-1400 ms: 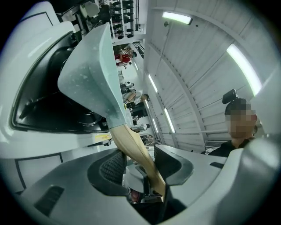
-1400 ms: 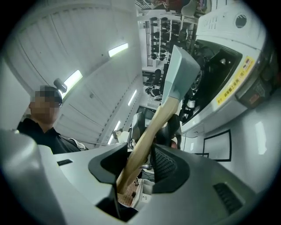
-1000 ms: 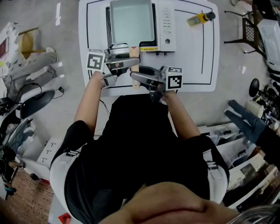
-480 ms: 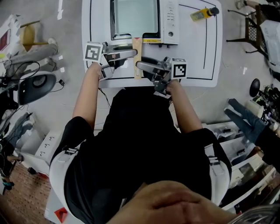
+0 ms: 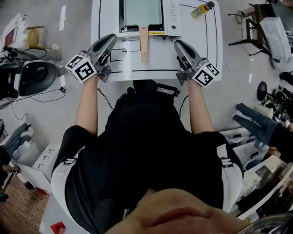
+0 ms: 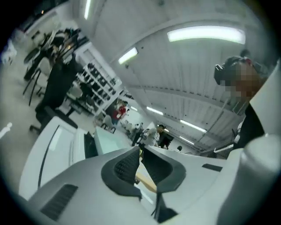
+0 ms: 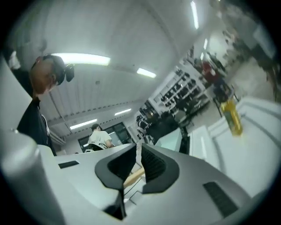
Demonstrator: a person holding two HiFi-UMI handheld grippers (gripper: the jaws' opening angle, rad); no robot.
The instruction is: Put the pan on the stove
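- Pan (image 5: 140, 13) sits on the stove (image 5: 173, 16), ahead of and between both hand-held grippers; its wooden handle (image 5: 144, 45) points back between them.
- Left hand-held gripper (image 5: 110, 40) and right hand-held gripper (image 5: 178, 44): jaws closing, nearly together, nothing between them, both apart from the handle.
- Risk: either one swinging inward could clip the handle and skew the pan.
- White desk (image 5: 201, 50), yellow bottle (image 5: 201, 9) beyond the right one; cluttered workshop floor around.
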